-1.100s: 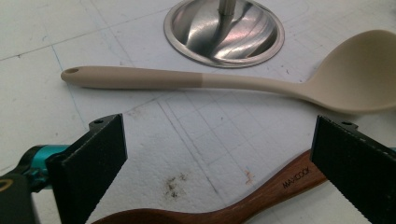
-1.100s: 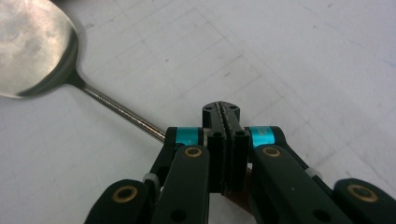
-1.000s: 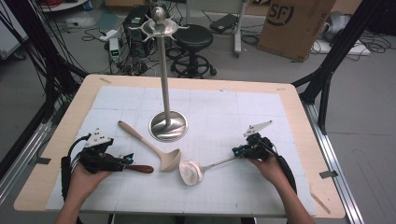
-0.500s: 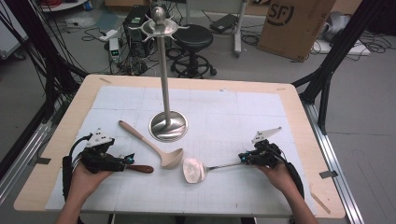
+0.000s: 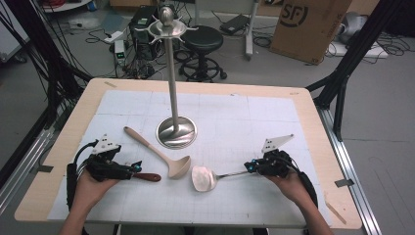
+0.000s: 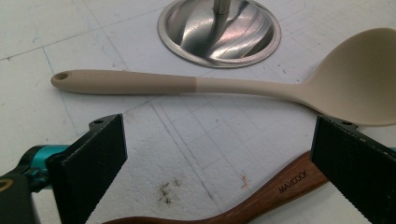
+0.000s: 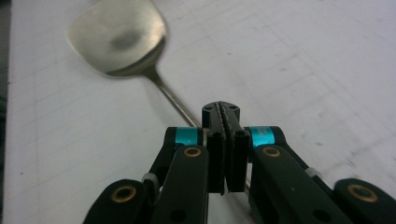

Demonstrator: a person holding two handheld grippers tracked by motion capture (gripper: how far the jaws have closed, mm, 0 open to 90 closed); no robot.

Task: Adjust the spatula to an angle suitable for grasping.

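My left gripper (image 5: 134, 169) (image 6: 224, 154) rests open at the front left of the white mat. A dark wooden handle (image 5: 148, 176) (image 6: 280, 184) lies on the mat between its jaws, close to the right one, and the pads do not press on it. Just beyond lies a beige ladle (image 5: 156, 152) (image 6: 210, 86). My right gripper (image 5: 250, 169) (image 7: 223, 114) is shut on the thin handle of a metal spatula (image 5: 203, 177) (image 7: 119, 39), whose blade rests on the mat beside the ladle's bowl.
A tall steel utensil stand (image 5: 176, 132) (image 6: 219, 28) with a round base and a hook ring at the top stands mid-table behind the ladle. The wooden table's edge (image 5: 337, 147) frames the mat. Cables, a stool and a cardboard box sit on the floor beyond.
My right gripper has shifted slightly toward the near edge with the spatula, and the handle now lies flatter. The left gripper, ladle and stand have not moved.
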